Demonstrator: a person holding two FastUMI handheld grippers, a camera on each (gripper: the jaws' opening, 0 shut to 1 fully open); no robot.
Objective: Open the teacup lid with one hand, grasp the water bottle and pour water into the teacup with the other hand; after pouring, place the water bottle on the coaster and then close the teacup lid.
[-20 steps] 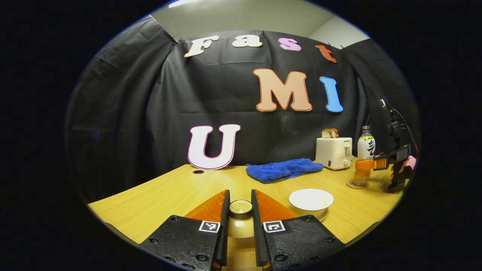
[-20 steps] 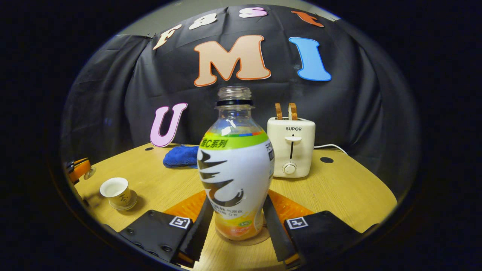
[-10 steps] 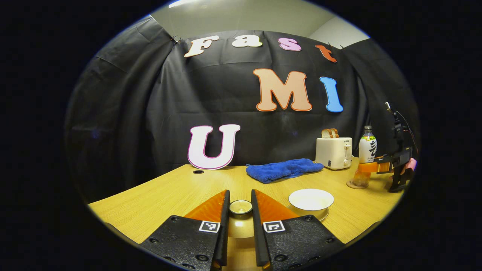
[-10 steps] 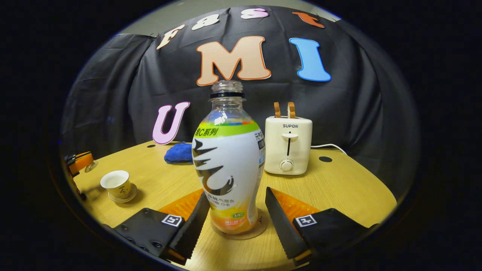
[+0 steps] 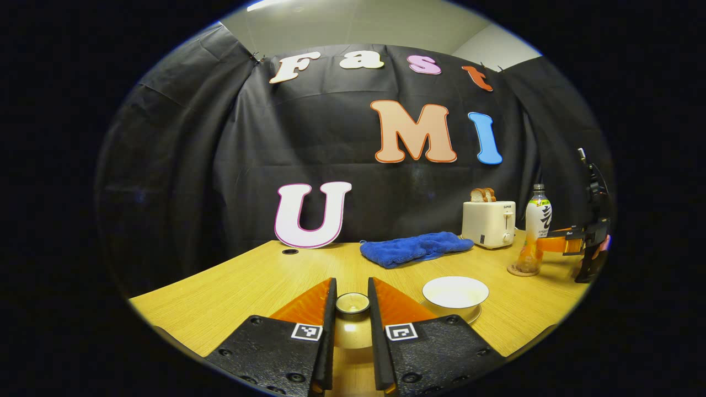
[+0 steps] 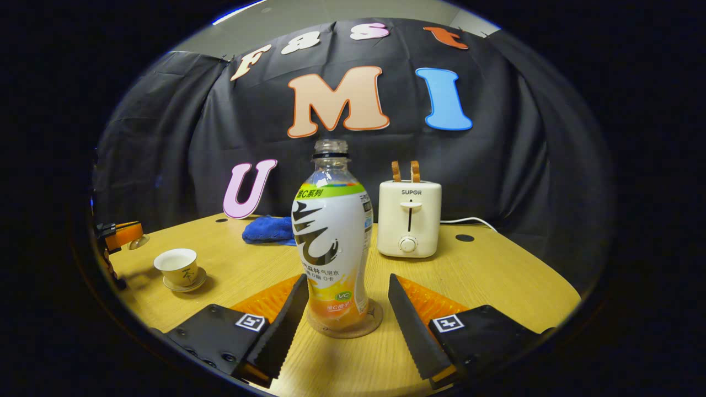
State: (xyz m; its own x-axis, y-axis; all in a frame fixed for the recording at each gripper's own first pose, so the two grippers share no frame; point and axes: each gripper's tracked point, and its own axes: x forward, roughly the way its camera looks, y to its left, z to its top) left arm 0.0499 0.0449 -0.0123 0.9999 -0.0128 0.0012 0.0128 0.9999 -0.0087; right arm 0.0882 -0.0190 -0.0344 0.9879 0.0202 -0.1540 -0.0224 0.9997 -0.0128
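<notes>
Between the fingers of the left hand-held gripper (image 5: 351, 331), in the left gripper view, sits the teacup lid (image 5: 352, 302), clamped by its knob and held clear of the open teacup (image 5: 455, 293), which stands on its saucer just to the right on the table (image 5: 242, 286). Farther right in that view the water bottle (image 5: 535, 229) stands upright on the coaster (image 5: 521, 271), with a toaster (image 5: 489, 223) and a blue cloth (image 5: 415, 248) beside it. The right gripper view shows the bottle's uncapped neck and the bottle close up, with the right hand-held gripper (image 6: 346, 317) spread wide, its fingers apart from the bottle on either side. At that view's left edge the teacup shows from the side, with the lid held beyond it.
</notes>
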